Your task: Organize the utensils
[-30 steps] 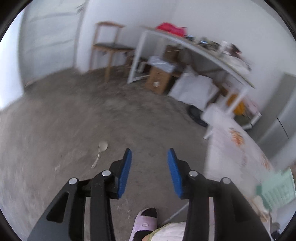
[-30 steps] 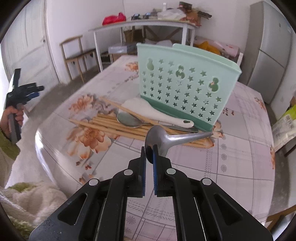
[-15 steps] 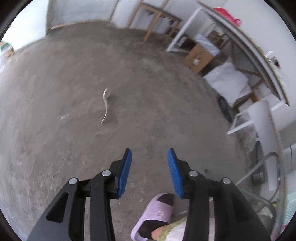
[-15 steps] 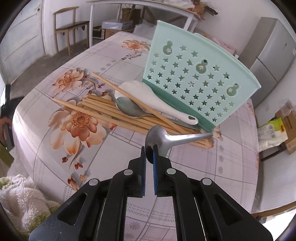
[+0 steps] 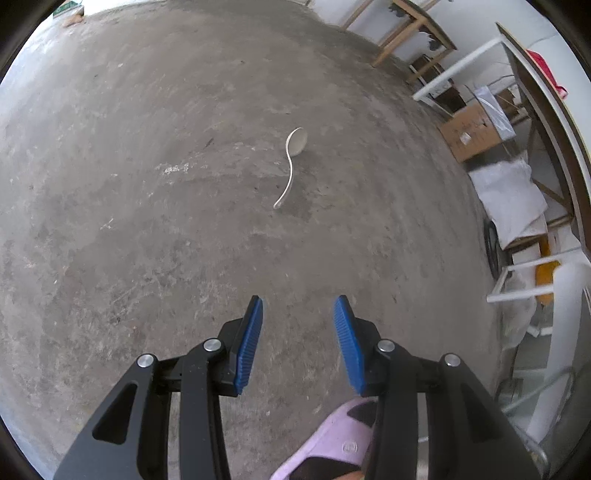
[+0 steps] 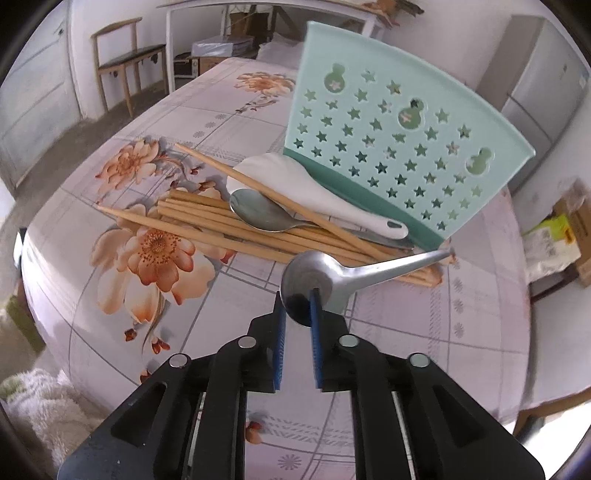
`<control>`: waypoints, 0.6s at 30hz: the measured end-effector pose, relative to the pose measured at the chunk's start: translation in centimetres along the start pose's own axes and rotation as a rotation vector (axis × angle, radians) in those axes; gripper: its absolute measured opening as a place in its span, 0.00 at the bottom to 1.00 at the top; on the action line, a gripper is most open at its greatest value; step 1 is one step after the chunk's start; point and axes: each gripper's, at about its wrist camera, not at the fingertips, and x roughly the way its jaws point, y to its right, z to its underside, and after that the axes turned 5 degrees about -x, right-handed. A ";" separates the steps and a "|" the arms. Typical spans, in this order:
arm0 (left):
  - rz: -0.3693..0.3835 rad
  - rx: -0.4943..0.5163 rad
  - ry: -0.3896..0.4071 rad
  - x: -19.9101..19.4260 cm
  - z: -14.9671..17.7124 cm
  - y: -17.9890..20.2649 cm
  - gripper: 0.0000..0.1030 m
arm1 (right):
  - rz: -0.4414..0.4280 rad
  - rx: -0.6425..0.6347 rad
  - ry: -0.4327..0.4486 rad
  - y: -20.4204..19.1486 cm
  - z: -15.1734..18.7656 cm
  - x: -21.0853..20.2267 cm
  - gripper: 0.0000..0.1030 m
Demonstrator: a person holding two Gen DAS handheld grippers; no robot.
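My right gripper (image 6: pixel 296 300) is shut on the bowl of a metal spoon (image 6: pixel 354 271), handle pointing right, held above the floral table (image 6: pixel 155 258). Beyond it a mint green utensil holder (image 6: pixel 391 147) stands upright. In front of the holder lie several wooden chopsticks (image 6: pixel 221 232), a second metal spoon (image 6: pixel 266 216) and a white ceramic spoon (image 6: pixel 314 192). My left gripper (image 5: pixel 298 306) is open and empty, pointing down at the concrete floor, where a metal spoon (image 5: pixel 291 162) lies well ahead of the fingertips.
A pink slipper on a foot (image 5: pixel 332 450) sits just under the left gripper. A white-framed table (image 5: pixel 535 110), cardboard box (image 5: pixel 476 133) and wooden chair (image 5: pixel 406 33) stand at the right. A grey cabinet (image 6: pixel 539 88) stands behind the floral table.
The left gripper has swung further toward the floor, and the spoon on the floor now sits nearer the view's centre. The right gripper has moved closer to the table with its spoon.
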 end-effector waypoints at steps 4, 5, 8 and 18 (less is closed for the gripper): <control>-0.027 0.040 0.003 3.2 -2.5 0.9 0.44 | -0.012 0.024 -0.026 0.1 0.0 0.2 0.32; -0.031 0.051 0.007 3.8 -3.2 1.2 0.46 | -0.020 0.029 -0.031 0.1 -0.1 0.0 0.35; -0.047 0.092 0.014 7.3 -6.0 2.4 0.47 | -0.018 0.022 -0.029 0.0 -0.7 -0.7 0.42; -0.191 0.147 -0.011 18.2 -12.6 4.0 0.47 | 0.001 0.023 -0.172 -0.6 -2.3 -0.2 0.45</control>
